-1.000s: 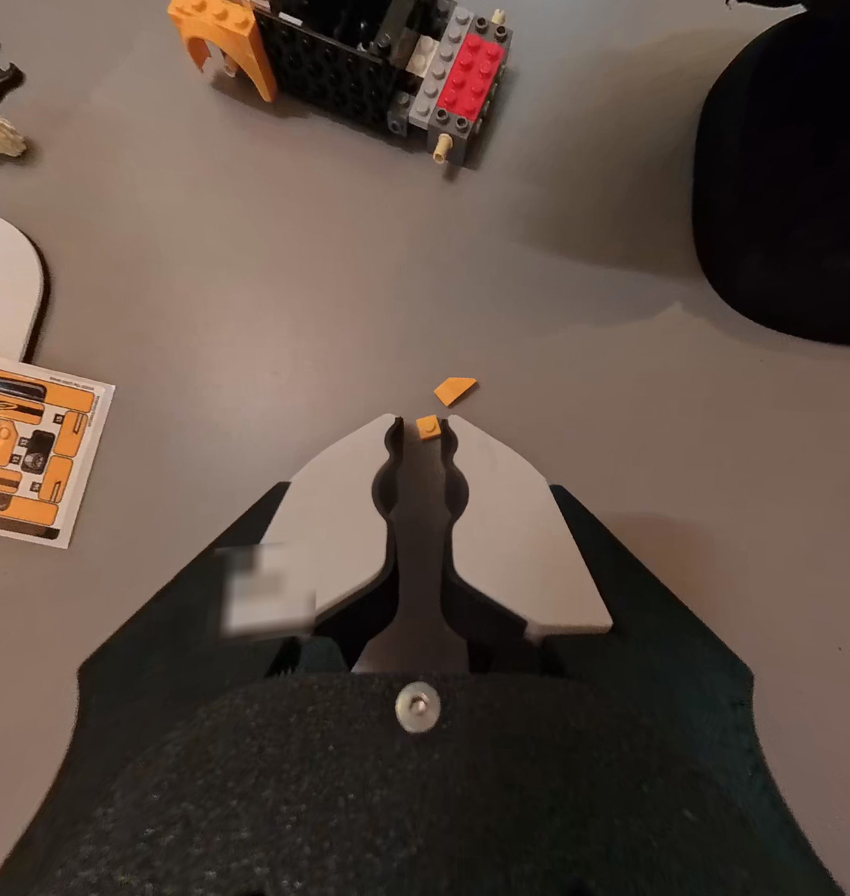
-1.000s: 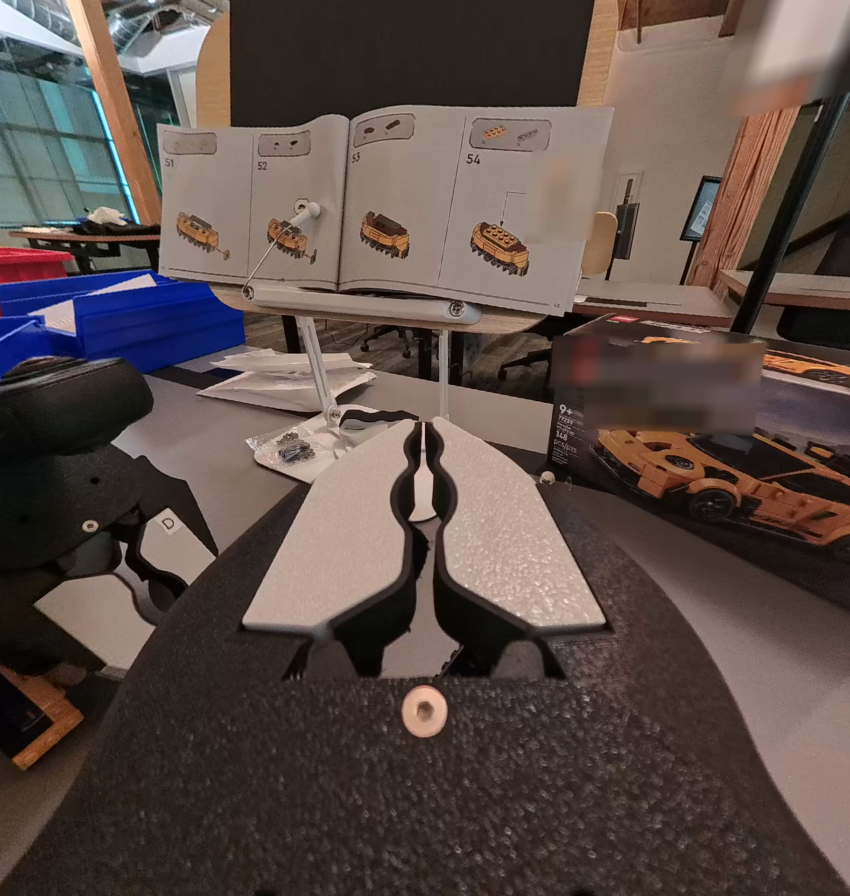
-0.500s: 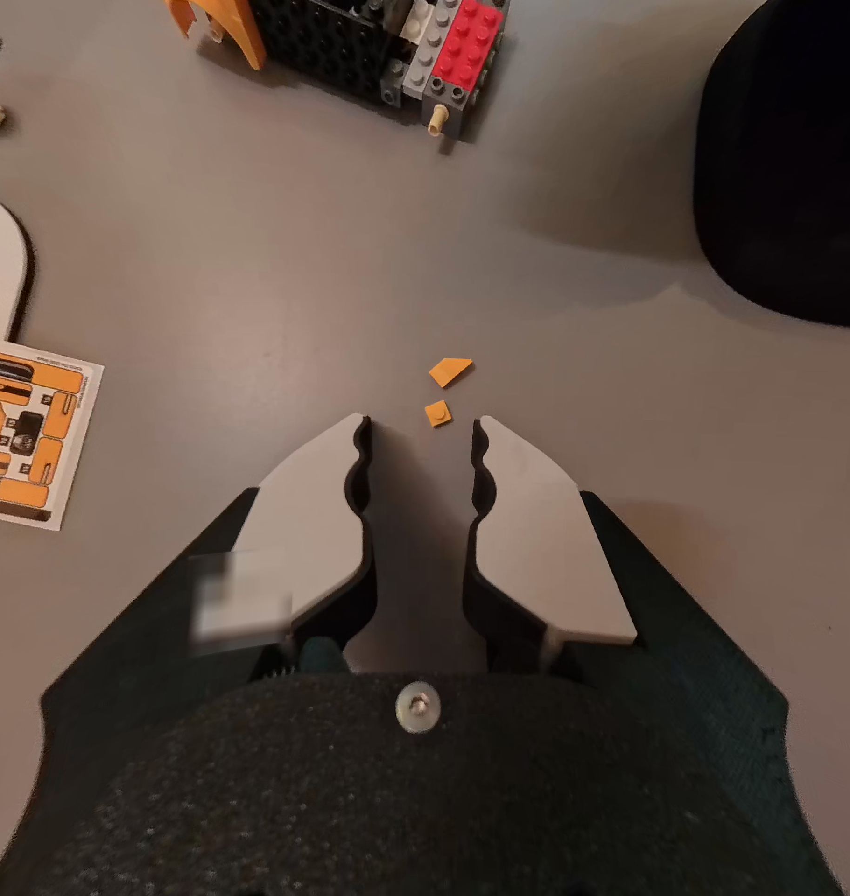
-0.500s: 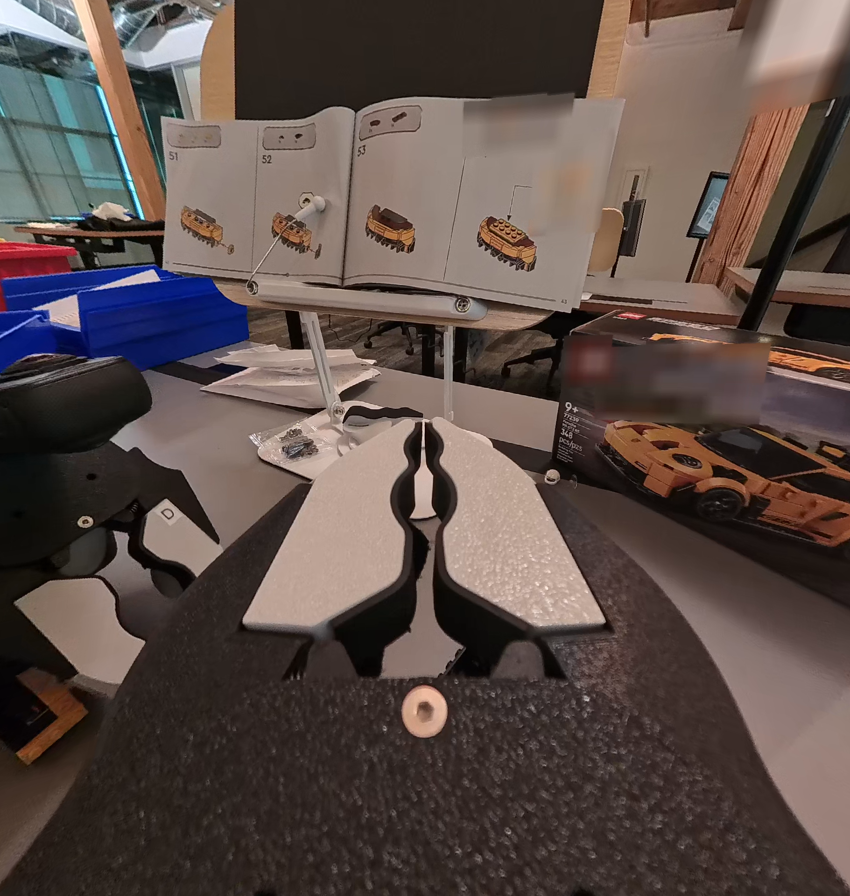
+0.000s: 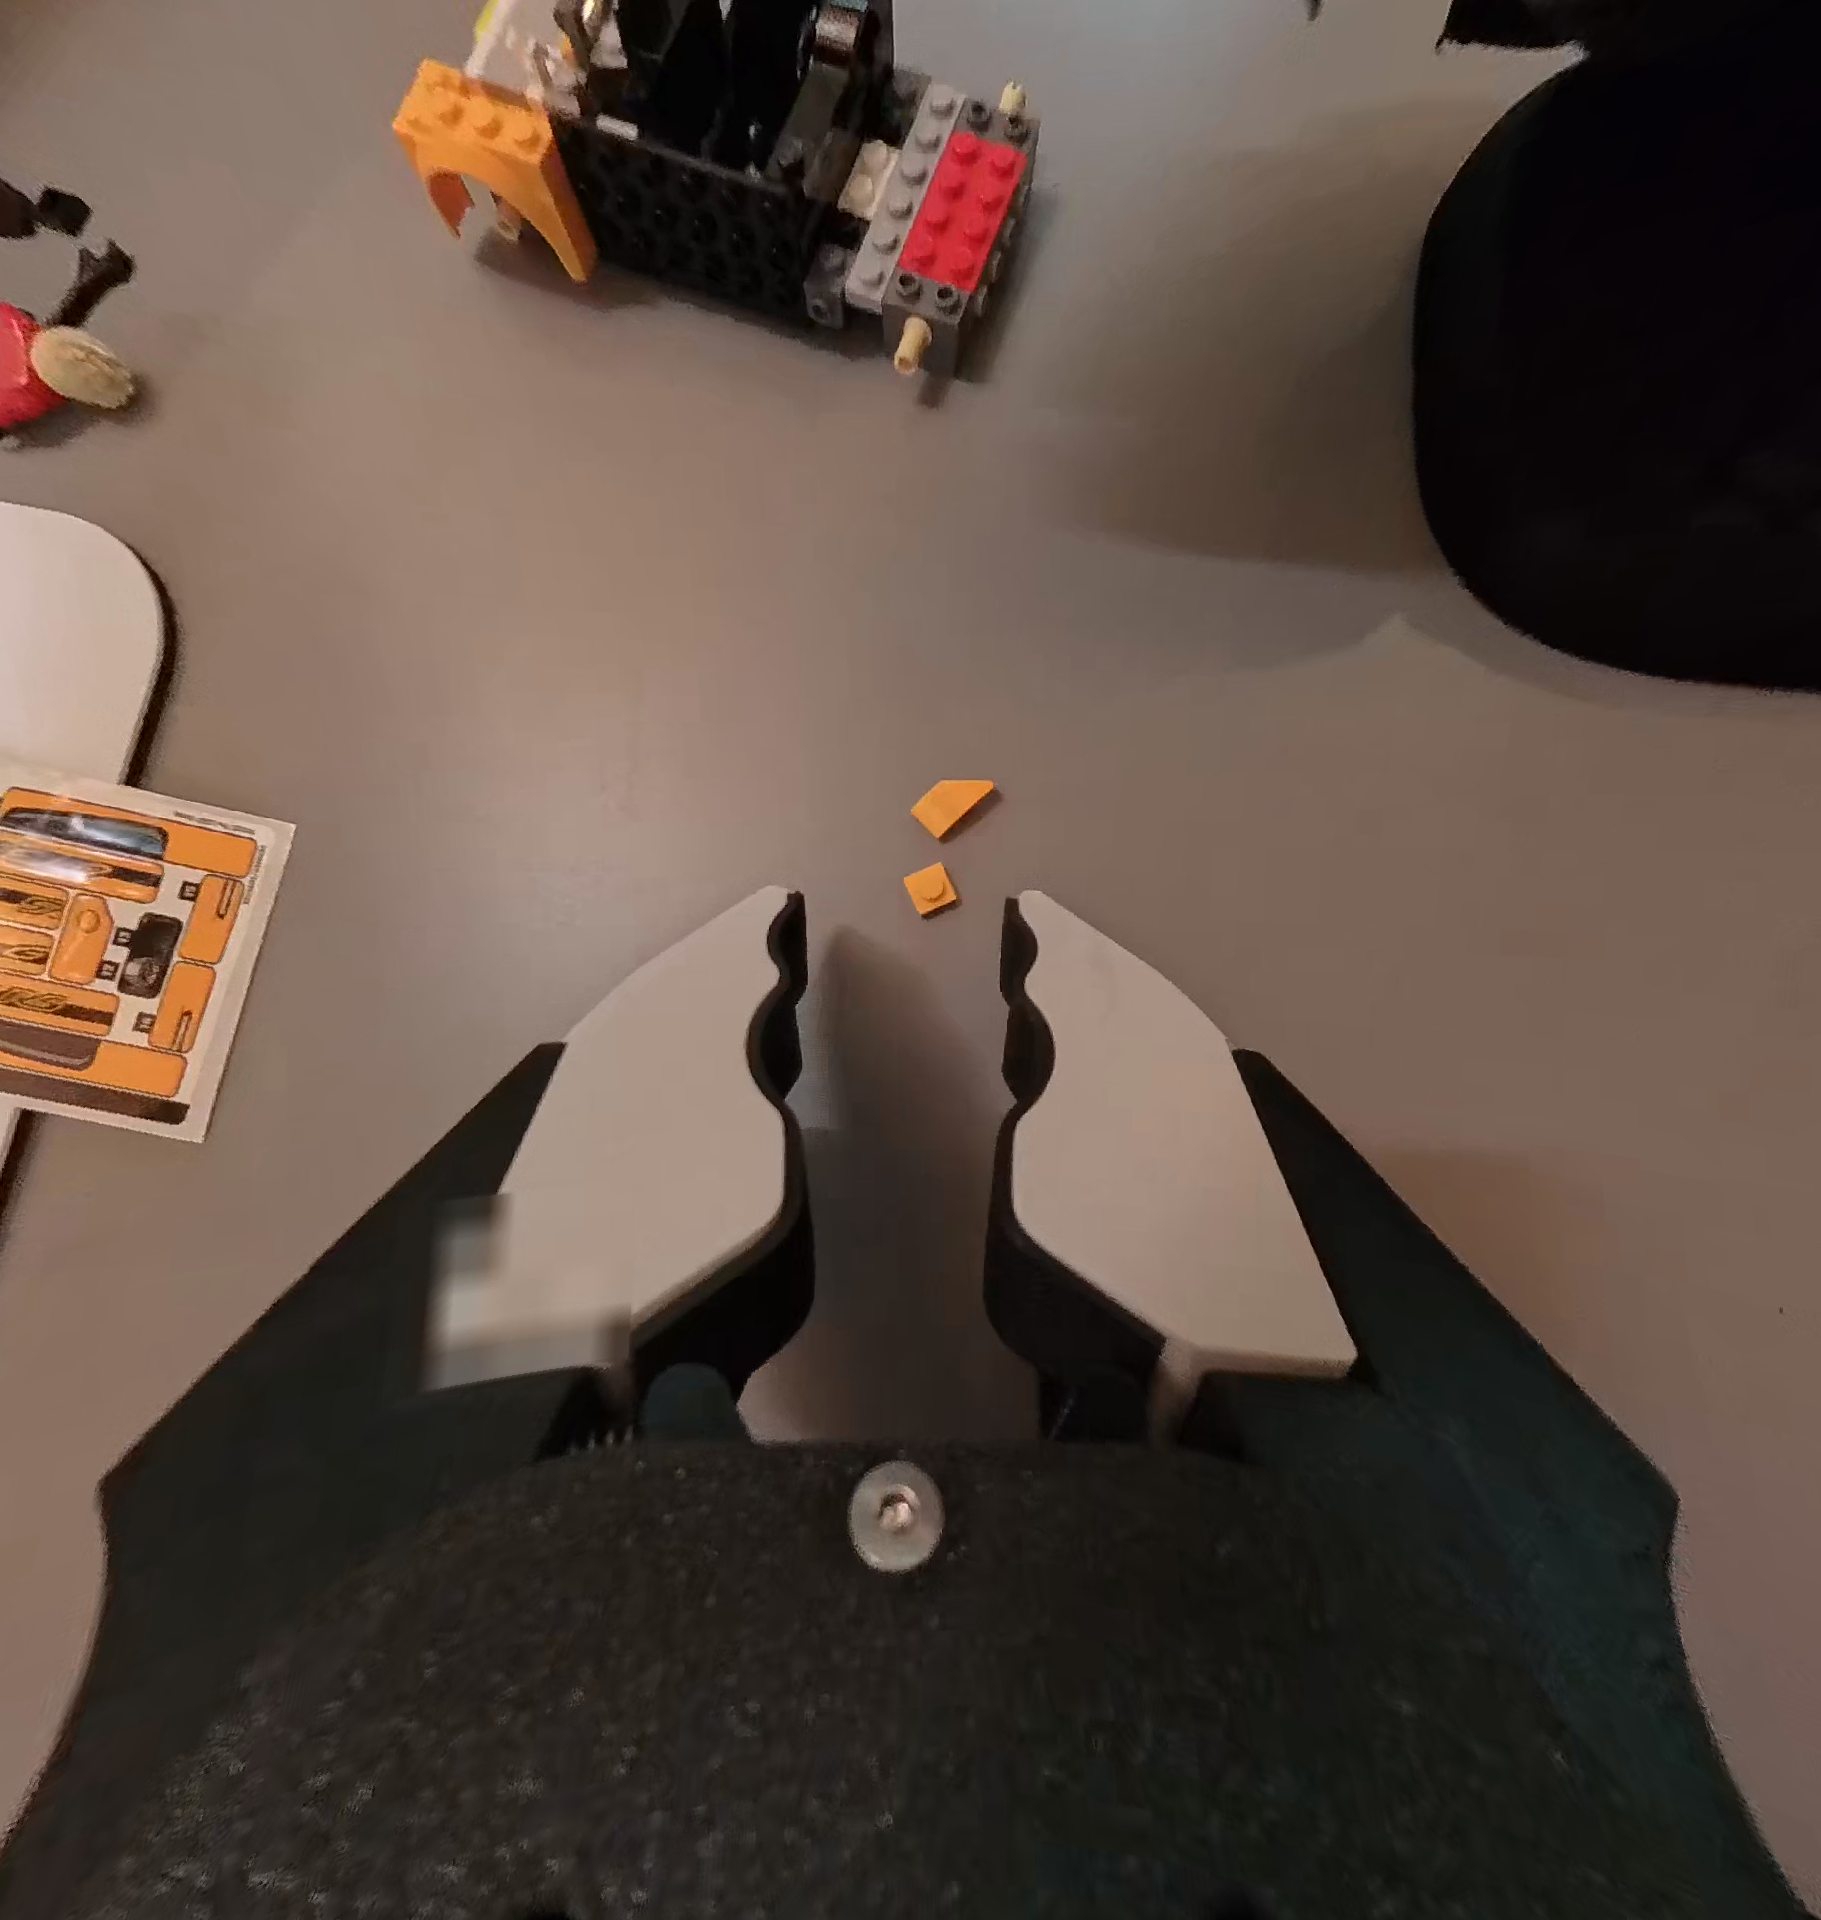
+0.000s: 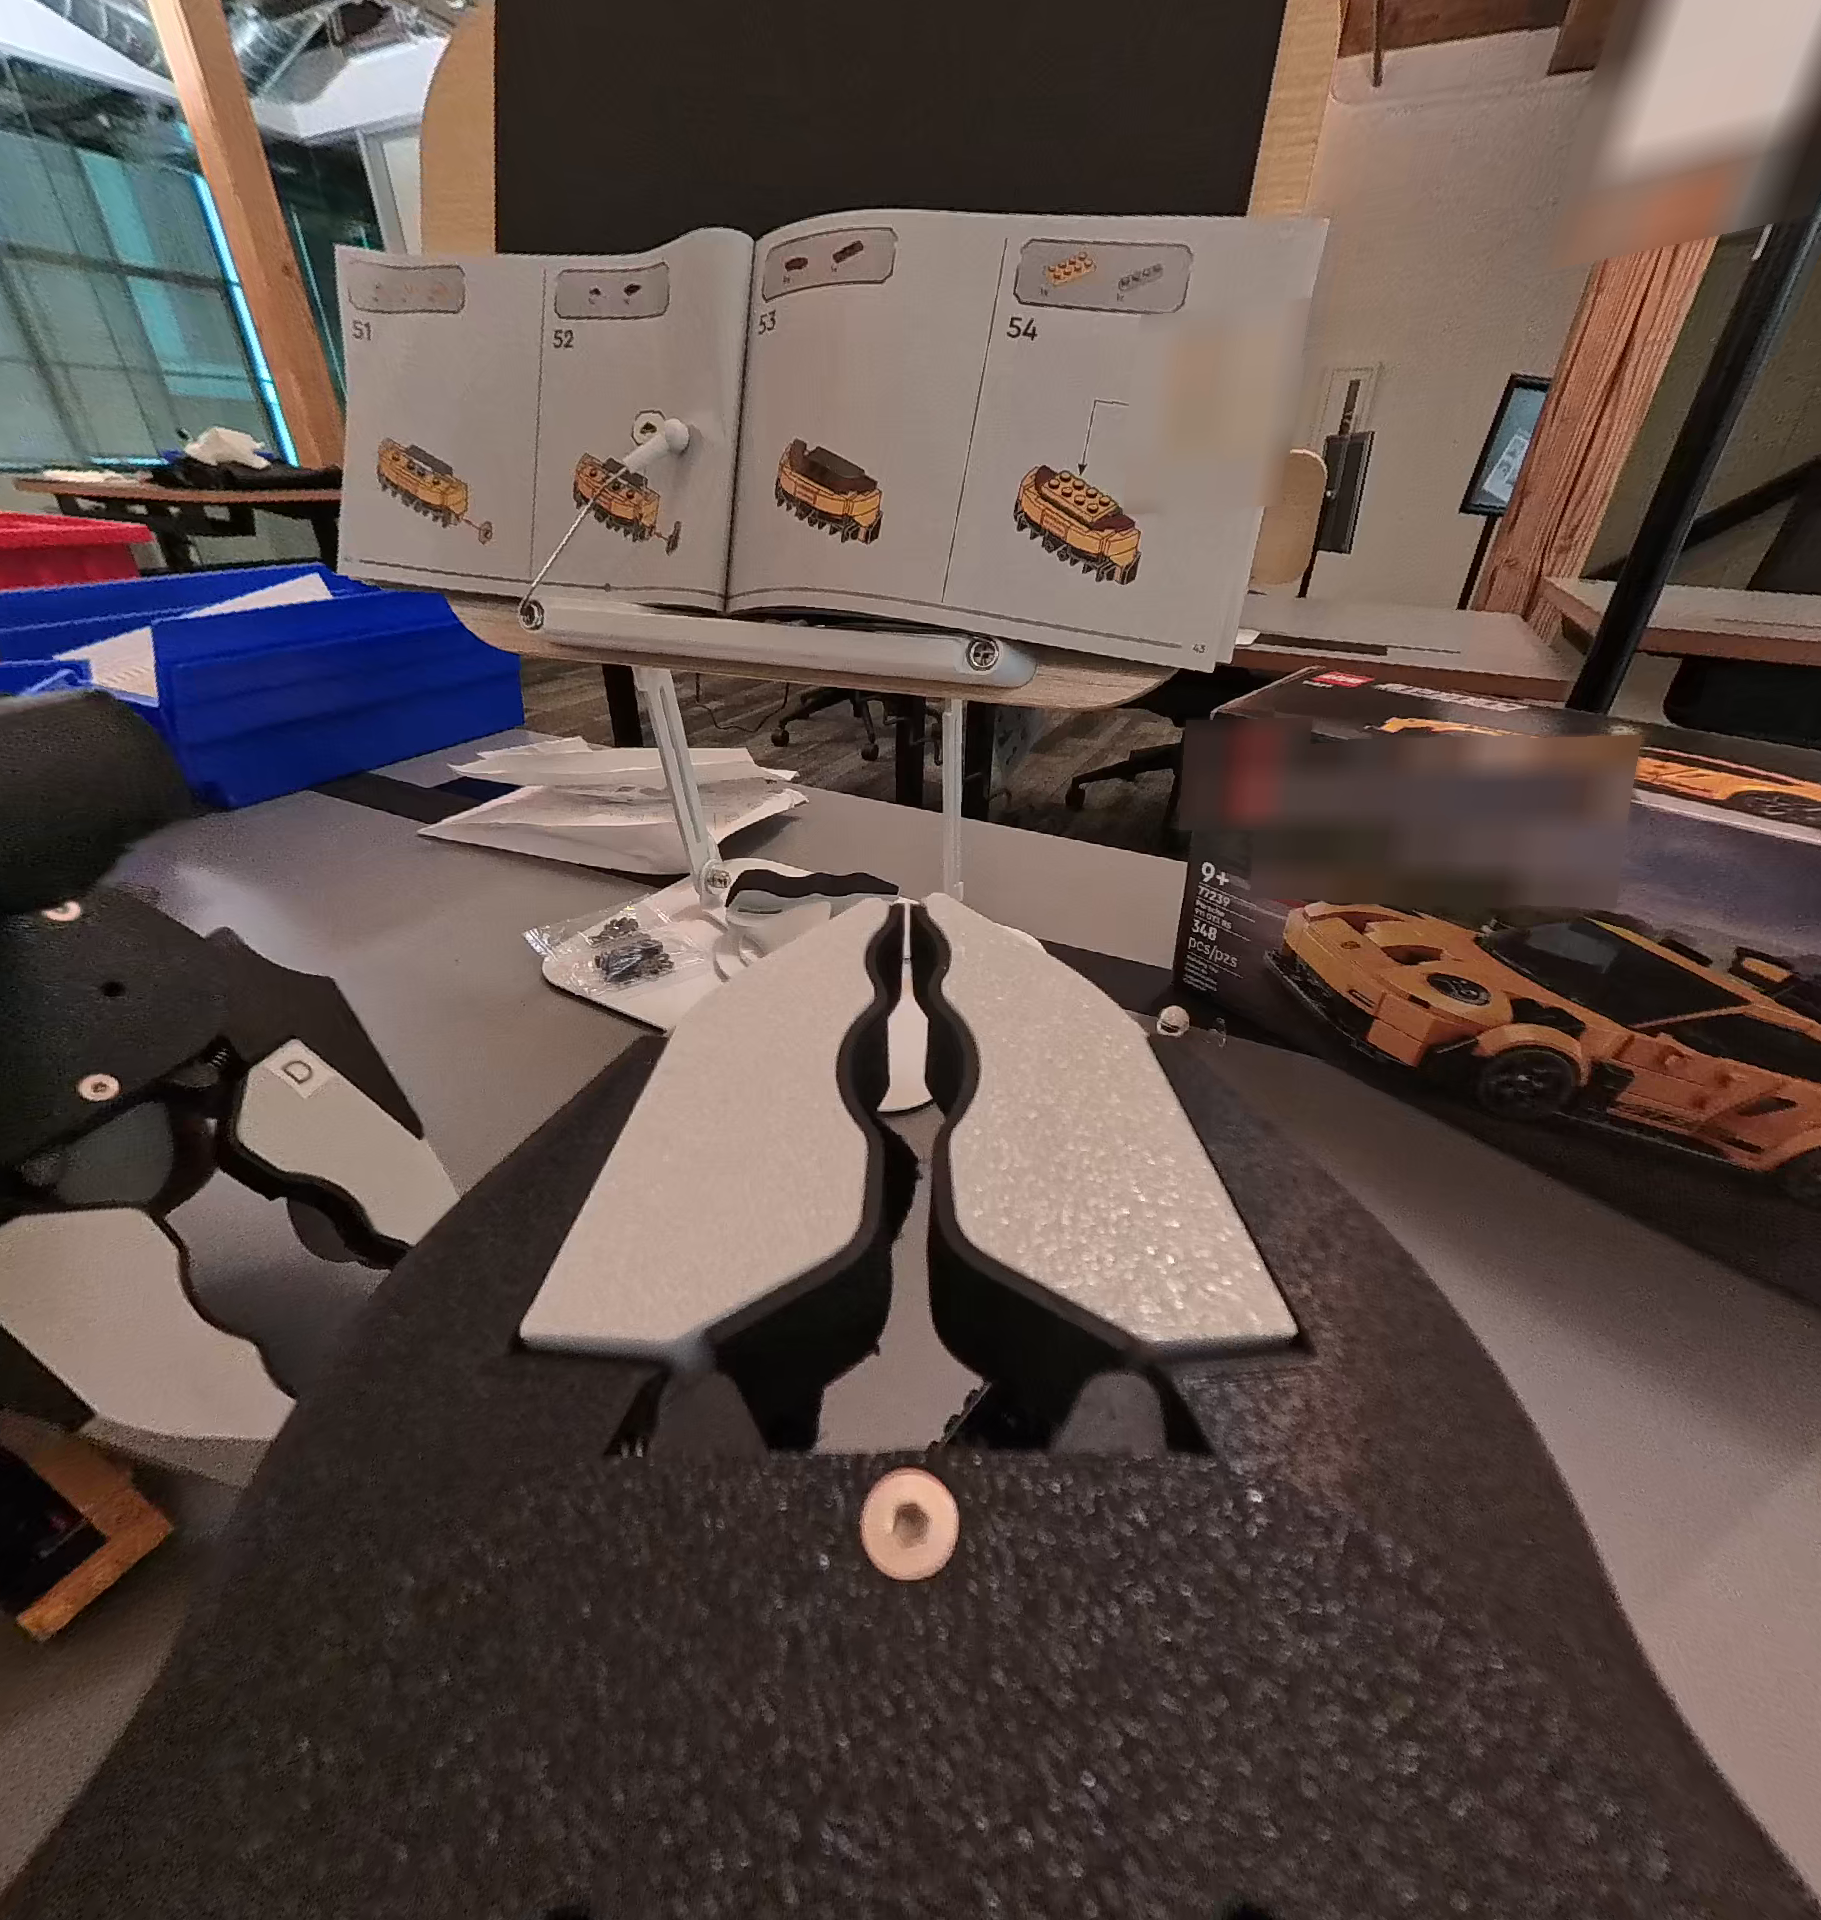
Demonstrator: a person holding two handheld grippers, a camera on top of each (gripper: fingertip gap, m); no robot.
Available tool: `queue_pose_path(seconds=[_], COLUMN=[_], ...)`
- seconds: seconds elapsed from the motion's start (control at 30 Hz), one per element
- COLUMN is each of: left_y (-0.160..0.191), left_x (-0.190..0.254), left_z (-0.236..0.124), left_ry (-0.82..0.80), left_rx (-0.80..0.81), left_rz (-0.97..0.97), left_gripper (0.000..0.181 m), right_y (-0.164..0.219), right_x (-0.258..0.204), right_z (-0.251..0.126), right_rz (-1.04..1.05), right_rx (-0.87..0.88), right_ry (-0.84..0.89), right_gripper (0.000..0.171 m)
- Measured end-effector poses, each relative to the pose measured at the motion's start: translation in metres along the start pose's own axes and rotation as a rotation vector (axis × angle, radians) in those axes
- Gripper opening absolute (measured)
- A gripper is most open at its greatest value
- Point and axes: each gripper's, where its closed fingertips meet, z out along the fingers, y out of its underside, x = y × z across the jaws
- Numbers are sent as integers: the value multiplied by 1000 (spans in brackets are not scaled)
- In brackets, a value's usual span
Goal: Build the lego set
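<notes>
Gaping above the grey table (image 5: 1301,935), the left gripper (image 5: 904,906) holds nothing; its jaws stand well apart. A small square orange plate (image 5: 931,890) lies flat on the table just ahead of the fingertips, between their lines but touching neither. A wedge-shaped orange piece (image 5: 950,806) lies just beyond it. Farther off sits the partly built model (image 5: 740,177), black with an orange arch and a red plate. A sticker sheet (image 5: 85,935) lies to the left. The right gripper (image 6: 908,914) has its jaws together, empty, and points toward the open instruction booklet (image 6: 823,416) on its stand, with the set's box (image 6: 1550,966) at the right.
</notes>
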Motion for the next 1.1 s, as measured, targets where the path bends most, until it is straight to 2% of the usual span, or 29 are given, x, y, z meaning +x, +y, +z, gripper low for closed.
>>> queue_pose_path(seconds=[0.17,0.4,0.53,0.77,0.87,0.97,1.03,1.1], left_y=[-16,-39,-41,-25,-3,40,84,135], left_x=[-4,-31,-44,-64,-78,-96,-112,-127], left_z=[-13,-57,-86,-147,-204,-278,-321,-356], left_ry=[-48,-234,-353,-562,-733,-864,-918,-941], left_rx=[158,428,547,678,674,634,499,289], left_rz=[-20,-73,-82,-165,-183,-249,-320,-392], left_gripper=[26,16,0,0,0,0,0,0], right_y=[1,2,2,4,4,4,4,4], right_x=[2,6,7,8,8,8,6,4], right_z=[0,0,-1,0,0,1,1,1], right_rz=[3,-4,-14,-18,-17,-11,3,4], right_rx=[-3,3,9,5,3,3,4,5], right_ry=[12,40,51,52,53,48,38,32], right_gripper=[1,1,0,0,0,0,0,0])
